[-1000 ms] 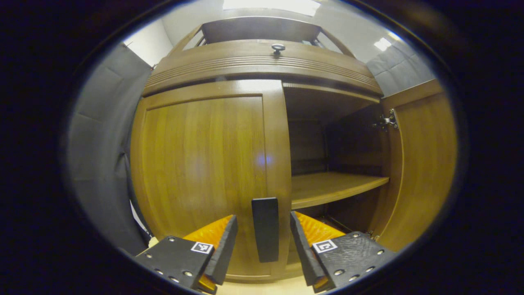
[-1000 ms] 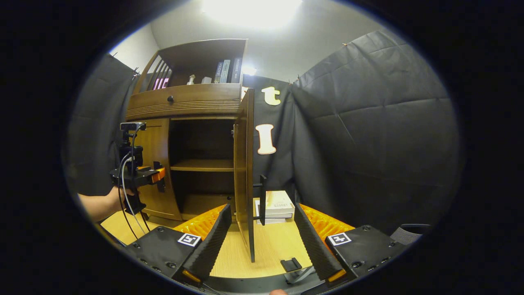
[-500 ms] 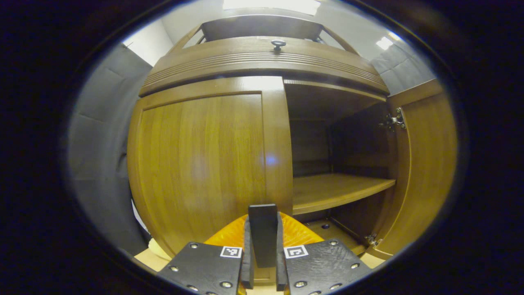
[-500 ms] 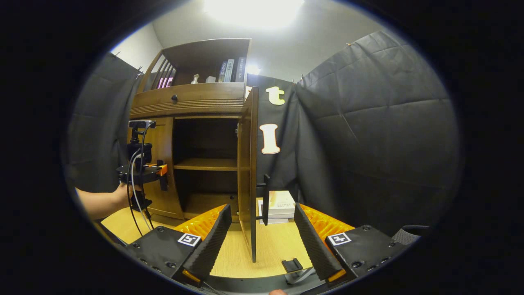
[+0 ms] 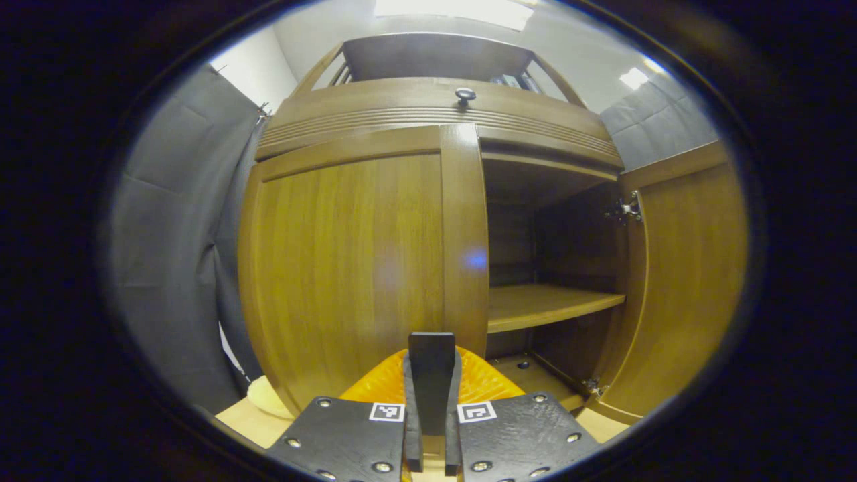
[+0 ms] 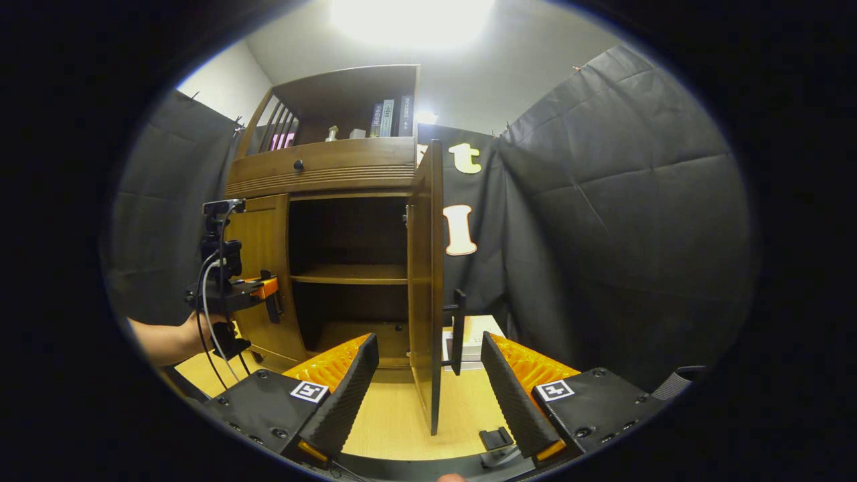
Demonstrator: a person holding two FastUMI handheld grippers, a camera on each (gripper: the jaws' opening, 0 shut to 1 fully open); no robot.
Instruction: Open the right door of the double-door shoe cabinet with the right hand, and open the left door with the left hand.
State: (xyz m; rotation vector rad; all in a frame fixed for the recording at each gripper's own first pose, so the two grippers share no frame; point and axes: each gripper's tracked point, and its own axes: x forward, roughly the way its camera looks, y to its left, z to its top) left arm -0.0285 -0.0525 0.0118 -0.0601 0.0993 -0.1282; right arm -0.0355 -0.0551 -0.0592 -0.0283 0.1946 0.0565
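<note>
The left door (image 5: 348,268) of the cabinet (image 6: 321,167) is closed, its handle (image 5: 432,375) pinched by the left gripper (image 5: 428,428). The right door (image 6: 428,281) stands wide open; the right gripper (image 6: 428,388) hangs open before it. Inside, a bare shelf (image 5: 542,304)

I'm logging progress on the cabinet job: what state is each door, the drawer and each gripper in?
right door: swung wide open
left door: about closed
left door's handle: clamped in the left gripper
drawer: closed
left gripper: shut on the handle
right gripper: open, holding nothing
</note>
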